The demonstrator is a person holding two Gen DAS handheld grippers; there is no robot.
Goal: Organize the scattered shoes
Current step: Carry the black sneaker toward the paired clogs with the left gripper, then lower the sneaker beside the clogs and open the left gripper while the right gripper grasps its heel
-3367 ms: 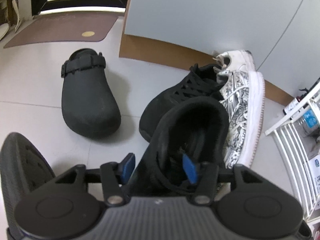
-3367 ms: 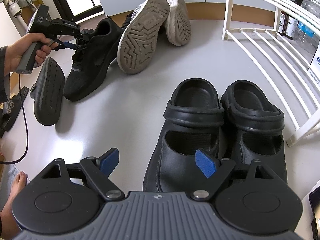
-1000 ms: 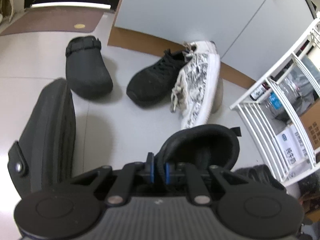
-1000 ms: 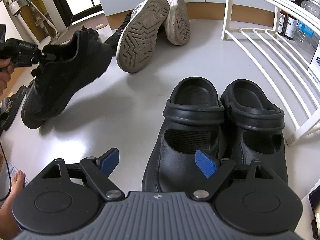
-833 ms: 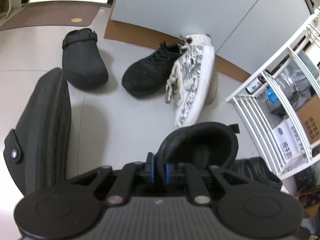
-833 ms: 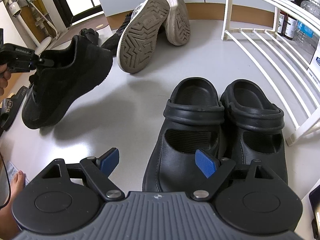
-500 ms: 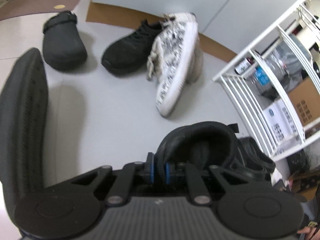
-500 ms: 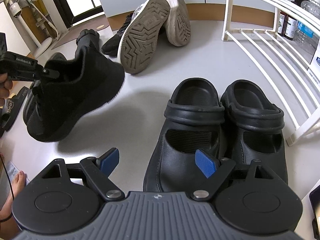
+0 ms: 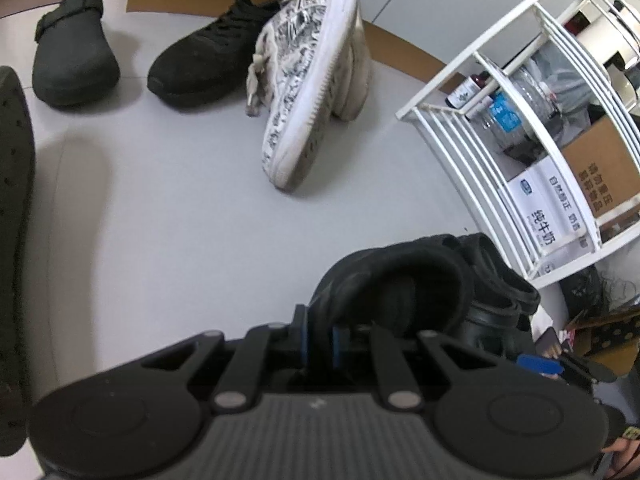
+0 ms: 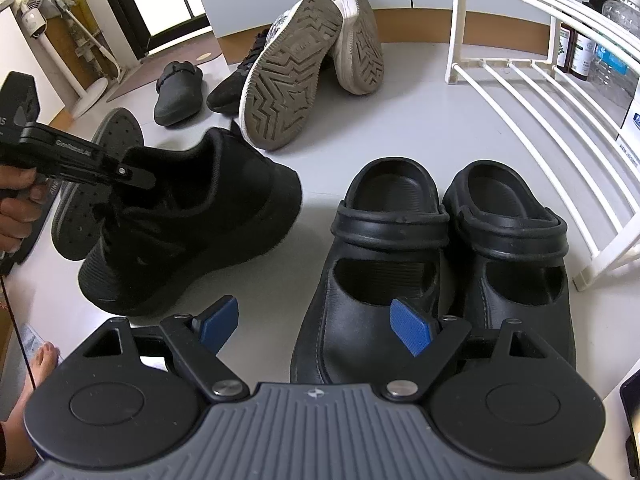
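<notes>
- The black sneaker (image 10: 192, 224) is the shoe in hand: the left tool (image 9: 318, 336) is clamped on the collar at its heel opening, and the shoe hangs from that pinch with its toe tipped down and its heel raised.
- In the right wrist view its toe looks to be at or just off the floor (image 10: 420, 120), near the left side of the pair of black clogs (image 10: 440, 240); whether it touches I cannot tell.
- The step, as I judge it, is carrying this sneaker to a place in the row beside the clogs, which already stand side by side, touching, next to the white wire rack (image 10: 540, 92).
- The next move calls for lowering the heel so the sole lies flat, turning the shoe parallel to the clogs, and only then letting the pinch go; released while tilted, it could roll onto its side.
- The right tool (image 10: 316, 326) has its blue pads wide apart with nothing between them, poised low over the near end of the left clog; it is free to steady or nudge the sneaker.
- Farther off, the matching black sneaker (image 9: 208, 60) lies by the wall, touching the patterned white sneaker (image 9: 304, 80) that leans on its edge against its mate.
- A black strapped clog (image 9: 72, 60) sits left of those, and another shoe (image 10: 100, 188) lies sole up behind the carried one.
- By my reading, the job is early: one pair set, several shoes left scattered.
</notes>
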